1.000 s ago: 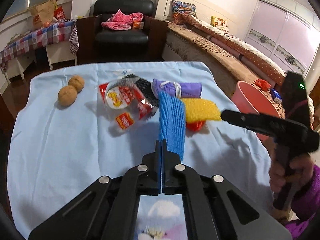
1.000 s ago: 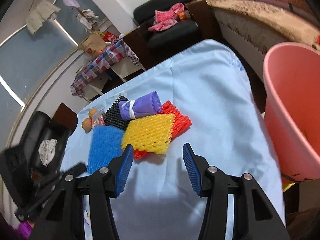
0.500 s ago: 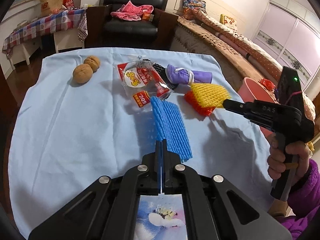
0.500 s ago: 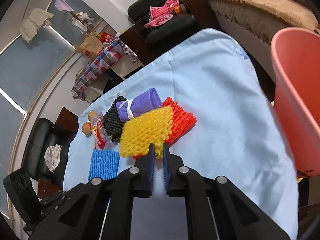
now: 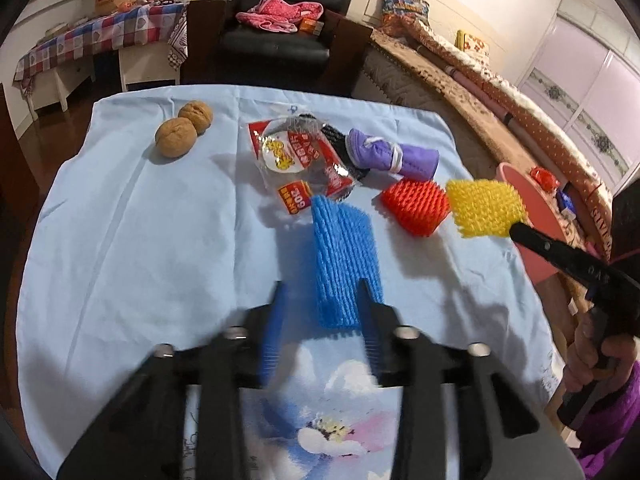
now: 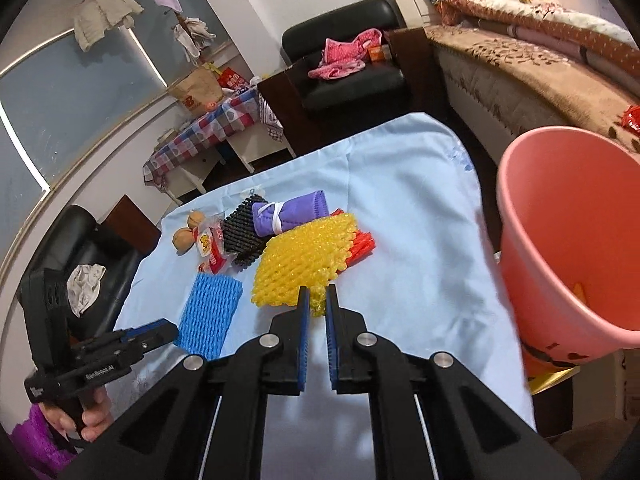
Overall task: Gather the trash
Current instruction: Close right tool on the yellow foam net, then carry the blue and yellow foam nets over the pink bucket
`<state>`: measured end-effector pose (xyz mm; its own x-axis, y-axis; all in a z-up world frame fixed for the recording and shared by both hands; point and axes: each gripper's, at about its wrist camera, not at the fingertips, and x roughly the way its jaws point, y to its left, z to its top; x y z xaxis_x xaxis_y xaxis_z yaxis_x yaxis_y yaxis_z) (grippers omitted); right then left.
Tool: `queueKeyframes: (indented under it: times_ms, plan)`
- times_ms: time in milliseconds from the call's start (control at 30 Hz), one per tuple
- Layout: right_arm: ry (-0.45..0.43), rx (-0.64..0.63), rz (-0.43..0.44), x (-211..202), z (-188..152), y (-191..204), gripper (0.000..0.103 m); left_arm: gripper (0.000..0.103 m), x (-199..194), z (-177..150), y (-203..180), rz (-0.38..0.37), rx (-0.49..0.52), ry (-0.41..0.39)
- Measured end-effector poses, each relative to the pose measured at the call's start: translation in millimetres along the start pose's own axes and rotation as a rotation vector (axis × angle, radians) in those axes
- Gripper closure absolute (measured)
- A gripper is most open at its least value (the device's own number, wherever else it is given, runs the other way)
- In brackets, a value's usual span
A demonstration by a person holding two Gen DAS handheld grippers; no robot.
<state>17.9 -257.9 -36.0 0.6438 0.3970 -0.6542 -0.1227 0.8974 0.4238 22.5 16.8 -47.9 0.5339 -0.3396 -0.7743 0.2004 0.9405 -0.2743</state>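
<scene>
The step in hand looks like carrying the yellow foam net (image 6: pixel 306 258) to the pink bucket (image 6: pixel 568 236), which stands off the surface's right edge, just beside it. The right gripper (image 6: pixel 315 304) has its fingers (image 6: pixel 303 312) drawn narrow on the net's near corner, a small fold of yellow pinched between the pads, and the rest of the net hangs forward from them, clear of the cloth in the left wrist view. To do this well, keep the squeeze steady (the mesh is light and springy, so a slack pinch would likely let it slip), lift enough that the trailing end clears the red foam net (image 5: pixel 414 206) beneath it, then swing right until the net hangs over the bucket's mouth before letting go.

The left gripper (image 5: pixel 322 312) has just been opening; its fingers (image 5: pixel 370 312) now stand wide, with the near end of the blue foam net (image 5: pixel 344 262) lying between them but not pressed. That net rests on the pale blue surface (image 5: pixel 132 240) near its front middle, apparently set down for a better hold. The wrapper (image 5: pixel 298 160), black net (image 6: pixel 240 236), purple roll (image 5: pixel 394 156) and two walnuts (image 5: pixel 182 130) sit toward the far edge, well apart from either pair of fingers.
</scene>
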Motion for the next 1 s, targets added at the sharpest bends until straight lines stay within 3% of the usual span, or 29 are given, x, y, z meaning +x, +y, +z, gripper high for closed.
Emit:
queueKeyframes:
  times_ms: [400,433,467,567,1000]
  plan:
    - [-0.030,0.021,0.007,-15.5,-0.3,-8.6,0.096,0.063,23.2,5.5,-12.1,0.061,0.015,0.034]
    - [-0.033,0.023,0.008,-17.0,-0.2,-9.9,0.096,0.067,23.5,5.2,-12.3,0.068,0.016,0.033]
    - [-0.035,0.025,0.009,-18.0,-0.2,-10.3,0.096,0.080,23.5,4.6,-13.0,0.069,0.020,0.034]
    - [-0.042,0.035,0.014,-20.5,-0.2,-14.2,0.096,0.096,21.9,4.7,-15.0,0.073,0.027,0.031]
    - [-0.131,0.088,-0.036,-48.3,6.1,-41.0,0.096,0.096,-5.9,29.6,-61.2,-0.016,0.097,-0.074]
